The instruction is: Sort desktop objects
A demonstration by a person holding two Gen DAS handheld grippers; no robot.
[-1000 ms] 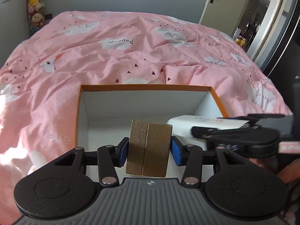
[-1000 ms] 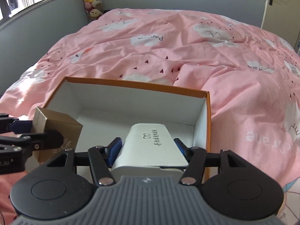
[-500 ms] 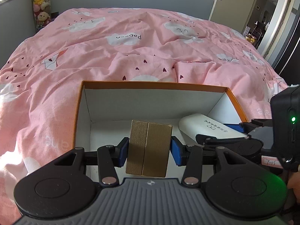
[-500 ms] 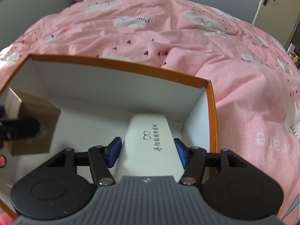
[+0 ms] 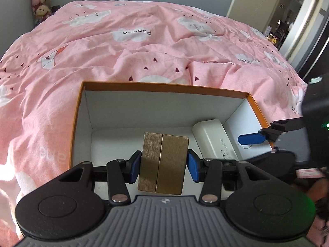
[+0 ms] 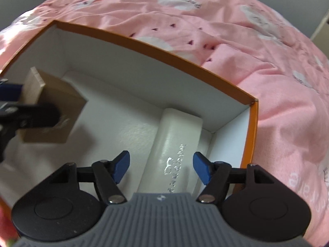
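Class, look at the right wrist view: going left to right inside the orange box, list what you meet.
Brown box held in the left tongs → white case lying on the floor of the orange box → its right wall.

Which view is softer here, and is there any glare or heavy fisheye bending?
Right wrist view: softer throughout, orange-rimmed box strongly bowed, dark corner vignetting. Left wrist view: sharper; bright washed-out patch on the pink duvet at lower left, doorway mildly overexposed.
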